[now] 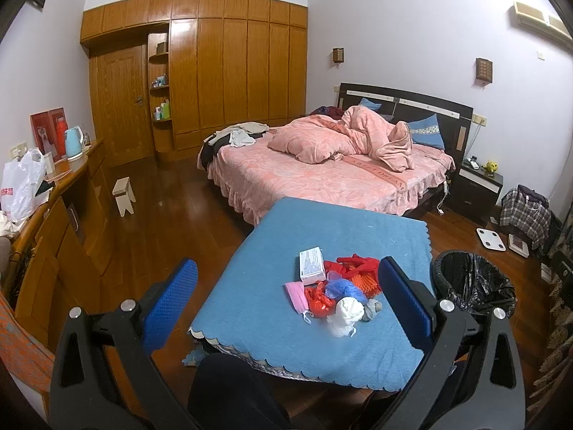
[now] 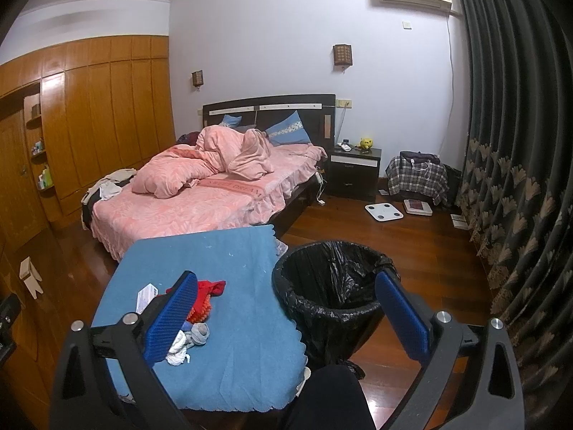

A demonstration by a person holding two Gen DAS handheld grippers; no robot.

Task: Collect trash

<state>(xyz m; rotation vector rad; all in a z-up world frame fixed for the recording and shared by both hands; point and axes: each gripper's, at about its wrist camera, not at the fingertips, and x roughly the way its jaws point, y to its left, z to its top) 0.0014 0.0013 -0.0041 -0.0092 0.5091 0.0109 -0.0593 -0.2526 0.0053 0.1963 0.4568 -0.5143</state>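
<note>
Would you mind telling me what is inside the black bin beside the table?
Inside the bin only the crumpled black liner shows, with no trash visible; its bottom is hidden by the near rim.

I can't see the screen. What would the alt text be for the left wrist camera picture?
An open, empty two-finger left gripper with blue pads hovers above a small pile of crumpled trash on a blue-cloth-covered table. A bin lined with a black plastic bag stands beside the table, and a pink-covered bed lies beyond.
</note>
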